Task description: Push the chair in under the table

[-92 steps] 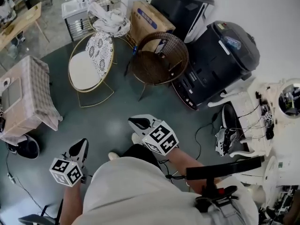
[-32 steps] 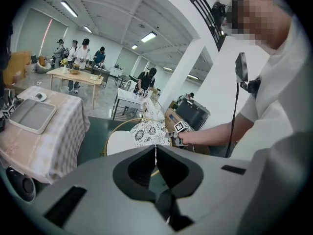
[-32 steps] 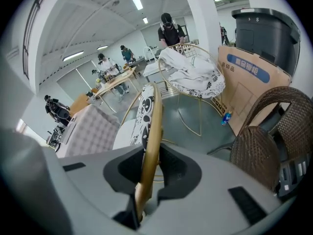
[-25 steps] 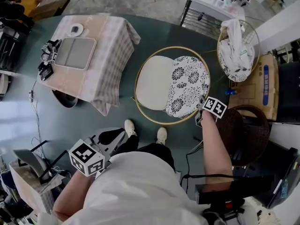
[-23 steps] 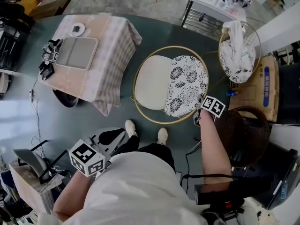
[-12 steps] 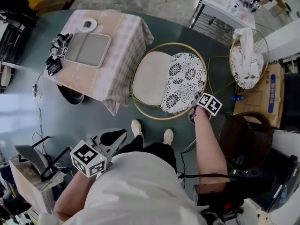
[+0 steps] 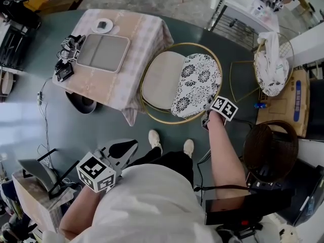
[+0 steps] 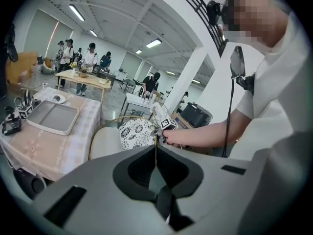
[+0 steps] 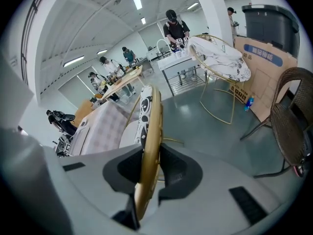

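Since the right gripper [image 9: 148, 166] is clamped on the gold rim [image 9: 152, 126] at the chair [image 7: 161, 83] back, it has a solid handle to shove left. The chair sits just right of the tabletop [image 7: 144, 33], seat not under yet. Left gripper [image 7: 127, 147], closed and empty, hangs near the body, clear of the push.

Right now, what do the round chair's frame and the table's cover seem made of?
The chair frame looks like metal tubing, glossy gold: thin and shiny. The table cover is likely cloth, matte pale check: it drapes in folds.
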{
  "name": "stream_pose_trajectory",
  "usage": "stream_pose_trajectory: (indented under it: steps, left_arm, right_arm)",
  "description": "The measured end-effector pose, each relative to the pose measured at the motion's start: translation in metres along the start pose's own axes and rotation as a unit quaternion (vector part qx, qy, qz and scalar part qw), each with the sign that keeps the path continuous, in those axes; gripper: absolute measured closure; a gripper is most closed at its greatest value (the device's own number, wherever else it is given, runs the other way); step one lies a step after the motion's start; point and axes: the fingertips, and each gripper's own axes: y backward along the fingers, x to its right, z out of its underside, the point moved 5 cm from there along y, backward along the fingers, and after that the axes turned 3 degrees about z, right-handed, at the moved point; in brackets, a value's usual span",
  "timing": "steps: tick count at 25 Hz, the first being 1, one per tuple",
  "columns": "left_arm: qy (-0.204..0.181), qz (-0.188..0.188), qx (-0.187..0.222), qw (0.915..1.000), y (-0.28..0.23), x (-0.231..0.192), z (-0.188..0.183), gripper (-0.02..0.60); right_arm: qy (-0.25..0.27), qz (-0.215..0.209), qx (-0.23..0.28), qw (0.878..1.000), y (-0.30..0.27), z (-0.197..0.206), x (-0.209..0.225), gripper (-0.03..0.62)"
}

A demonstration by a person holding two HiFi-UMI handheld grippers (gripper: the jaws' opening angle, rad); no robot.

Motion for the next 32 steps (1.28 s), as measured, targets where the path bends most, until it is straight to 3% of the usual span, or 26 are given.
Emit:
stream_pose_trajectory:
  steps: [20, 32]
  left_arm:
    - [0.019, -0.025, 0.01, 0.9995, 0.051, -0.031, 0.023, 0.568]
    - [0.01, -0.031, 0.015, 0.9994, 0.061, -0.021, 0.031, 0.568]
  right_arm:
    - [0.007, -0.029, -0.012, 0.999, -0.031, 0.017, -0.077, 0.505]
    - [0.027, -0.033, 0.006, 0.999, -0.033, 0.017, -0.083, 0.496]
